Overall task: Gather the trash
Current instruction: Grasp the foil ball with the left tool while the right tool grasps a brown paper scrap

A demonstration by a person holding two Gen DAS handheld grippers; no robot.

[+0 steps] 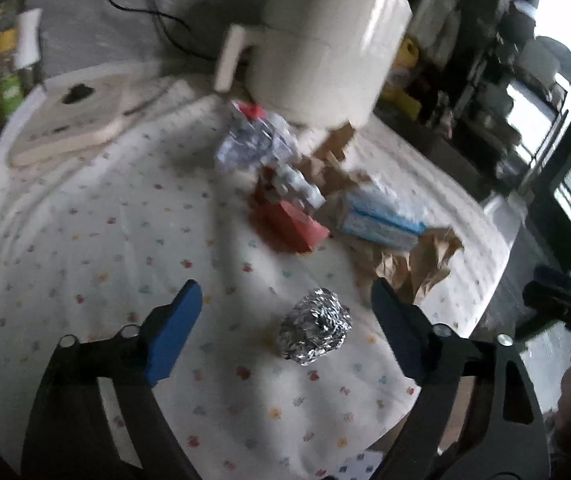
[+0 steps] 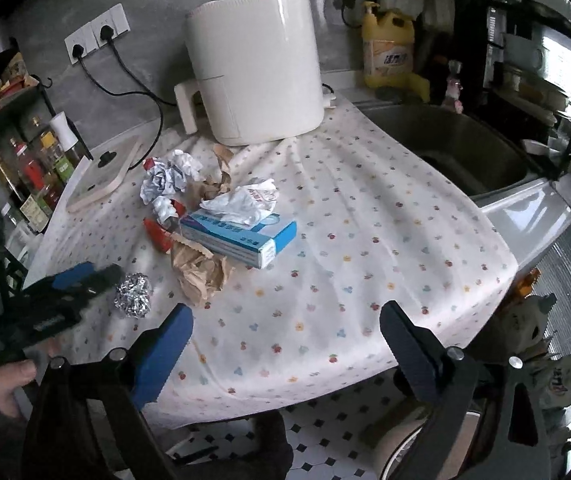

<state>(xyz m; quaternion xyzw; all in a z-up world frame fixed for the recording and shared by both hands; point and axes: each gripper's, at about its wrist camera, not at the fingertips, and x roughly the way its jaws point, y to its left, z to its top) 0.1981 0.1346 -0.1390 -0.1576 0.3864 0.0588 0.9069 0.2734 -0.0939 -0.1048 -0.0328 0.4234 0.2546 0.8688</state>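
Red packet [image 2: 157,233] half-buried under crumpled paper [image 2: 169,178] — label unreadable.

Both wrist views look steeply down; both share the foil ball [image 1: 315,326].

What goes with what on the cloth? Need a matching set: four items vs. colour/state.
Column 1:
1. foil ball
2. flat box
3. paper bag
4. air fryer

Column 2:
a. cream white, upright at the back by the wall
b. silver, crumpled, between the open fingers of the left claw, untouched
c. brown, crumpled, next to the box
d. blue and white, white wrapper lying on top

Pairs: 1-b, 2-d, 3-c, 4-a
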